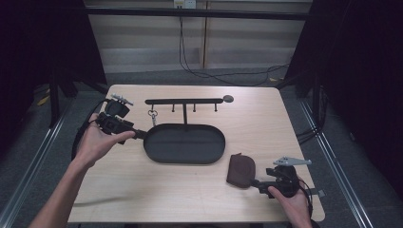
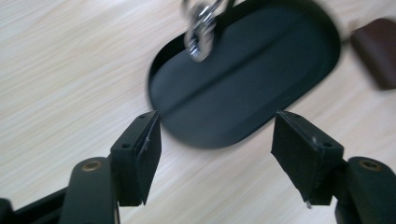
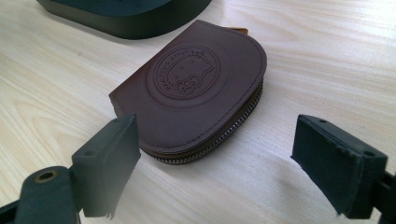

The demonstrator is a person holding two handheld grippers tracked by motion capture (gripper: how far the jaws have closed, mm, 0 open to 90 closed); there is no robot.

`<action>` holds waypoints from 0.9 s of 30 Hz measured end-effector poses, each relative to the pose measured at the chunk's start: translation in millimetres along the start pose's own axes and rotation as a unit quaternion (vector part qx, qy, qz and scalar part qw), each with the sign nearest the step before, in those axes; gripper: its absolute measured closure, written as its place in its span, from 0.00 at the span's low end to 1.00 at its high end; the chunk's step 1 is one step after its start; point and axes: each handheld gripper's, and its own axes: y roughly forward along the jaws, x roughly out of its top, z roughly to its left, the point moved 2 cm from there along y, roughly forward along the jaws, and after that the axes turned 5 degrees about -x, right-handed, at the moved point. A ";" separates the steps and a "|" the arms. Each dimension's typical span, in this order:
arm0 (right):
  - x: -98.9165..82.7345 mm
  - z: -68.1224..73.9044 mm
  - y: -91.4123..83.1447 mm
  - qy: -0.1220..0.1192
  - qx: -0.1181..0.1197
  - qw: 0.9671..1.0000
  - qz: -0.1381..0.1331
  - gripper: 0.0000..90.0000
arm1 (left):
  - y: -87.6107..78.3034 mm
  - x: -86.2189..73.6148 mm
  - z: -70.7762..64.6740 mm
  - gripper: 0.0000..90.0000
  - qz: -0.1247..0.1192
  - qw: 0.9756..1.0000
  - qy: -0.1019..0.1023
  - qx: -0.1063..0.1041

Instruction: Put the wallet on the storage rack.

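Right tongs (image 3: 215, 163) spread wide, empty, jaws flanking the brown zip pouch (image 3: 196, 88) on the desk (image 3: 327, 56) at five o'clock. Left tongs (image 2: 215, 154) spread too, hovering at the black oval tray's (image 2: 247, 84) nine o'clock end, palm up.

The brown coin pouch (image 3: 196, 93) bears an embossed round emblem, lettering unreadable.

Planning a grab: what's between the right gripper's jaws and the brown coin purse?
Only bare wooden table separates the right gripper from the brown coin purse, per the right gripper view.
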 end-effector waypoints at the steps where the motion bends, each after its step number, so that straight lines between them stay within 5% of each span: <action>1: 0.0 0.0 0.0 0.000 0.000 1.000 0.000 0.16 | 0.0 0.0 0.0 0.35 0.000 1.000 0.000 0.000; 7: 0.1 -0.4 0.2 0.002 -0.001 1.000 0.001 0.16 | -1.6 -19.5 5.3 0.28 -0.018 1.000 -0.014 -0.004; 11: -0.3 0.2 -0.3 -0.001 0.000 1.000 0.001 0.16 | 0.8 -46.3 4.8 0.20 -0.048 0.998 -0.023 -0.028; 15: -0.6 0.3 -0.5 -0.003 0.000 1.000 0.001 0.16 | 3.6 -64.7 6.7 0.18 -0.053 0.998 -0.027 -0.032; 19: -0.1 0.0 -0.4 0.000 0.002 1.000 -0.001 0.16 | 8.7 -88.4 7.9 0.18 -0.050 0.998 -0.030 0.000; 20: 0.1 -0.2 -0.6 0.002 0.002 1.000 -0.002 0.16 | 13.8 -97.9 5.0 0.20 -0.041 0.998 -0.033 0.030; 23: 0.2 -0.7 -1.5 0.007 0.006 1.000 -0.003 0.18 | 18.0 -106.4 1.7 0.19 -0.044 0.998 -0.036 0.020; 27: -0.1 0.1 -1.8 0.005 0.011 1.000 -0.003 0.19 | 26.0 -122.1 -10.2 0.19 -0.071 0.996 -0.042 0.033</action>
